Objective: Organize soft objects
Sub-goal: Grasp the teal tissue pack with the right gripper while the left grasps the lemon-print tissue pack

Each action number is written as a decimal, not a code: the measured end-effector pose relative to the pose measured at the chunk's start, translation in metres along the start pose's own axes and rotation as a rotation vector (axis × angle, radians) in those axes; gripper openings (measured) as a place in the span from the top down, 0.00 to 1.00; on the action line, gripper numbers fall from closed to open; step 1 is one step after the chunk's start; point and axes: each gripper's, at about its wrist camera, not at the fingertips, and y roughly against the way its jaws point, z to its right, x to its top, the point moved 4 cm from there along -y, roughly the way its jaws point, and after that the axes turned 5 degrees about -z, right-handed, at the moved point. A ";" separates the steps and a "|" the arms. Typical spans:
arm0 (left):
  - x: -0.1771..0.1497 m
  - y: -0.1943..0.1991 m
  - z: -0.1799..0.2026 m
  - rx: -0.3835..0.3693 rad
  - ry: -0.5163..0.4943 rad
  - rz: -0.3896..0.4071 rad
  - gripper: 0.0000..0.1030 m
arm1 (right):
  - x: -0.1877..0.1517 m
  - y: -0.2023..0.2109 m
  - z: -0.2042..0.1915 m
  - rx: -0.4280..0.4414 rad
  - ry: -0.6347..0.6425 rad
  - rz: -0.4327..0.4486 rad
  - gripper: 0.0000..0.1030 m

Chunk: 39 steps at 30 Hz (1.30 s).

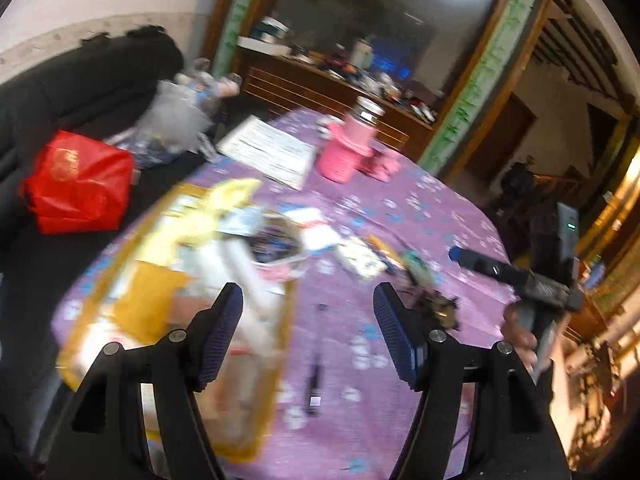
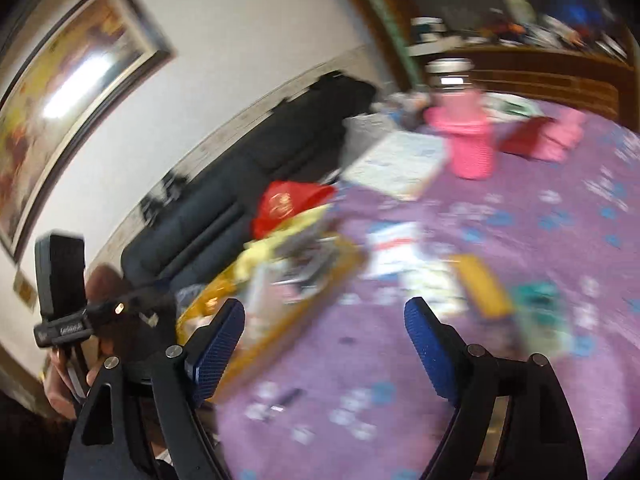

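Both hand-held grippers, left (image 1: 308, 332) & right (image 2: 325, 344), are wide, holding nothing. Yellow soft cloth (image 1: 232, 196) lies in the box (image 1: 100, 312), left-center on desk (image 1: 420, 208); probably light, floppy, so we pinch a fold.

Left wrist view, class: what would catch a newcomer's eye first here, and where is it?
The purple flowered tablecloth fills the middle. At its far end stands a pink knitted jar cover, and a bright red bag sits on the dark sofa to the left. Nearest the open left tongs lies a blurred yellow tray of clutter.
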 end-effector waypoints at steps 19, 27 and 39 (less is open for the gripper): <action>-0.016 -0.141 0.069 -0.070 -0.031 -0.301 0.35 | -0.013 -0.040 0.156 -0.228 -0.254 -0.063 0.20; -0.004 -0.187 0.071 0.001 -0.002 -0.344 0.35 | -0.014 -0.055 0.172 -0.210 -0.332 -0.054 0.25; 0.024 -0.256 0.085 0.121 0.040 -0.361 0.34 | -0.011 -0.064 0.167 -0.302 -0.319 -0.102 0.75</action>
